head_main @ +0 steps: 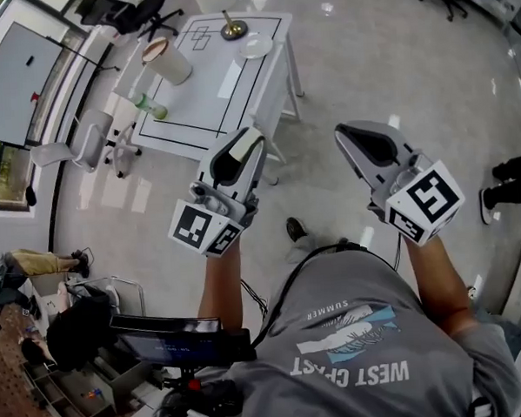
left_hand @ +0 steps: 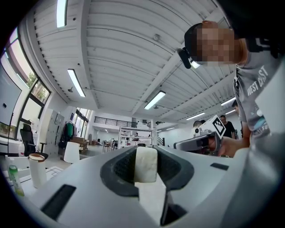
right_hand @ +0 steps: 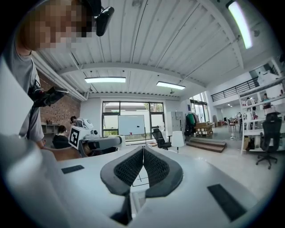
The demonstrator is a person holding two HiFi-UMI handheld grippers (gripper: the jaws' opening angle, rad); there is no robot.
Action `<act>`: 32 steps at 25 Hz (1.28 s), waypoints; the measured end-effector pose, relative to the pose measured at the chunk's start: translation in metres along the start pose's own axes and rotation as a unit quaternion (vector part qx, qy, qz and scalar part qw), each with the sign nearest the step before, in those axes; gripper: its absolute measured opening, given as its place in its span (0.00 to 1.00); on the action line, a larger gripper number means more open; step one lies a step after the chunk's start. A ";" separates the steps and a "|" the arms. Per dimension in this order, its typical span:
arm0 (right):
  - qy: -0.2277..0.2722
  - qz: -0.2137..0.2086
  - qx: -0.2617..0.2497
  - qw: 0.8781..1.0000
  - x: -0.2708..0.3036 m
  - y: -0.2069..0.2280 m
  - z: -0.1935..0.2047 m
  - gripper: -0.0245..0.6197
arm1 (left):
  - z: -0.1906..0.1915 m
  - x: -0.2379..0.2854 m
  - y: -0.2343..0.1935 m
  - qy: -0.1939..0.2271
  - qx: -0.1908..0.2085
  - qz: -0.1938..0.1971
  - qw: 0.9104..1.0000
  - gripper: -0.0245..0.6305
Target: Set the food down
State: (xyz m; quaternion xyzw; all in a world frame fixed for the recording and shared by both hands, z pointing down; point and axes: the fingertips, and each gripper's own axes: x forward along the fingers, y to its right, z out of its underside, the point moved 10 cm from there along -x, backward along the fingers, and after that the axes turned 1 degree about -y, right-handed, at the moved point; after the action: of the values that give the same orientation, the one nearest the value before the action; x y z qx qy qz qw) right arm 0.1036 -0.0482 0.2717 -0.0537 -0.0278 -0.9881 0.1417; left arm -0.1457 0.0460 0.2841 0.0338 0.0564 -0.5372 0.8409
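A cream-coloured food block is clamped between the left gripper's jaws, held in the air well short of the white table; the right gripper's jaws are closed together, empty

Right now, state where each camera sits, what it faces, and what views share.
Head view: on the person's head, looking steeply down at floor and white table; shows grey shirt, left gripper, right gripper.
Left gripper view: rides the left gripper, looking along jaws shut on the white food block; shirt at right.
Right gripper view: rides the right gripper, looking along closed, empty jaws; shirt at left.
Shared: each gripper view shows the other gripper; head and left gripper views show the tall cup.
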 end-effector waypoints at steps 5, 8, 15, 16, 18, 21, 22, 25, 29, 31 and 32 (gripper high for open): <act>0.001 0.015 -0.002 1.000 0.037 0.005 -0.012 0.05 | -0.008 0.011 -0.042 0.002 0.006 0.020 1.000 0.19; 0.003 0.027 -0.003 1.000 0.061 0.008 -0.016 0.05 | -0.007 0.016 -0.069 0.002 0.007 0.032 0.999 0.19; 0.004 0.052 -0.010 0.999 0.105 0.011 -0.021 0.05 | 0.000 0.021 -0.118 0.005 0.006 0.055 0.998 0.19; 0.004 0.054 -0.011 0.998 0.109 0.011 -0.021 0.05 | 0.002 0.021 -0.123 0.005 0.005 0.056 0.998 0.19; 0.000 0.055 -0.010 0.998 0.116 0.013 -0.020 0.05 | 0.003 0.023 -0.131 0.005 0.003 0.057 0.998 0.19; -0.006 0.055 -0.009 0.998 0.125 0.021 -0.023 0.05 | 0.003 0.030 -0.142 0.005 0.000 0.055 0.998 0.19; -0.008 0.055 -0.007 0.998 0.127 0.025 -0.023 0.05 | 0.003 0.033 -0.145 0.005 -0.001 0.054 0.999 0.19; -0.014 0.051 0.002 0.999 0.135 0.042 -0.019 0.05 | 0.007 0.044 -0.154 -0.001 -0.005 0.046 0.999 0.19; -0.017 0.037 0.009 0.999 0.148 0.069 -0.013 0.05 | 0.018 0.061 -0.165 -0.011 -0.008 0.032 0.999 0.19; -0.016 0.029 0.010 0.999 0.155 0.084 -0.014 0.05 | 0.021 0.072 -0.171 -0.017 -0.007 0.024 1.000 0.19; -0.016 0.025 0.010 1.000 0.158 0.092 -0.016 0.05 | 0.020 0.079 -0.174 -0.018 -0.007 0.020 1.000 0.19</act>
State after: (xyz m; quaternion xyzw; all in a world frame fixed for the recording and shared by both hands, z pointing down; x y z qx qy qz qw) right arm -0.0222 -0.1811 0.2779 -0.0690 -0.0388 -0.9829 0.1665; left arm -0.2699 -0.1007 0.2947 0.0189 0.0441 -0.5203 0.8526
